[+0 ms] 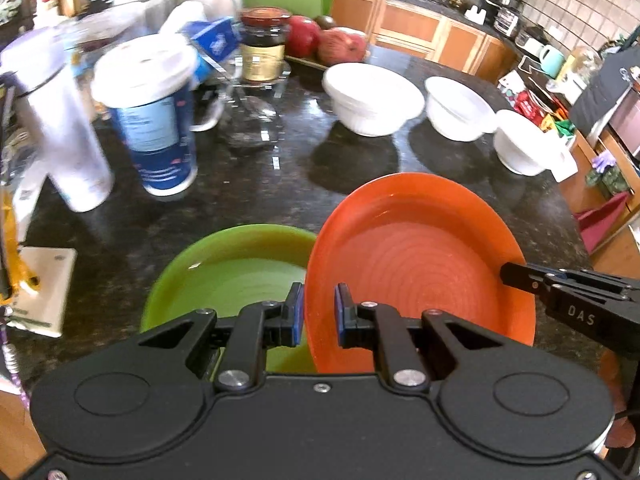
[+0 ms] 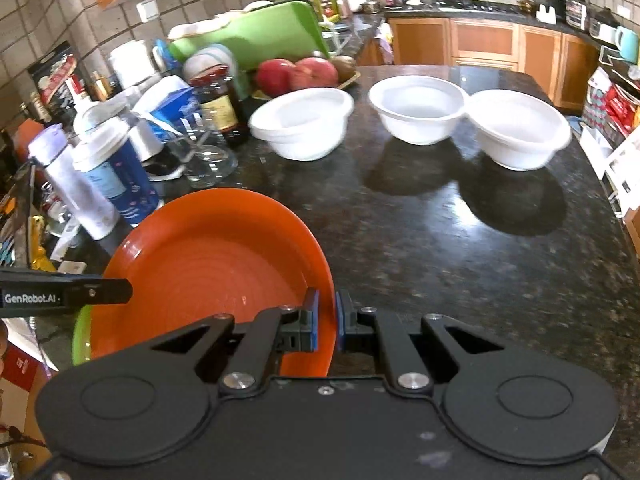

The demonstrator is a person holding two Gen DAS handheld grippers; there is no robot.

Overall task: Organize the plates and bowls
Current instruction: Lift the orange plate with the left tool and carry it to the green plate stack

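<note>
An orange plate [image 1: 420,264] is held tilted above the dark counter, partly over a green plate [image 1: 228,272] that lies flat. My left gripper [image 1: 318,314] straddles the orange plate's left rim with a small gap at the pads, so I cannot tell if it grips. My right gripper [image 2: 328,322] is shut on the orange plate's [image 2: 208,256] right rim; it shows in the left view [image 1: 516,274]. The green plate's edge [image 2: 80,340] peeks out below. Three white bowls [image 2: 304,128] [image 2: 418,108] [image 2: 520,128] stand in a row farther back.
Clutter crowds the counter's left: a blue cup with white lid [image 1: 148,120], a white bottle [image 1: 68,136], a glass jug [image 1: 248,120], a dark jar [image 1: 264,44], red fruit on a tray [image 1: 328,40]. The counter edge [image 2: 612,208] drops off at right.
</note>
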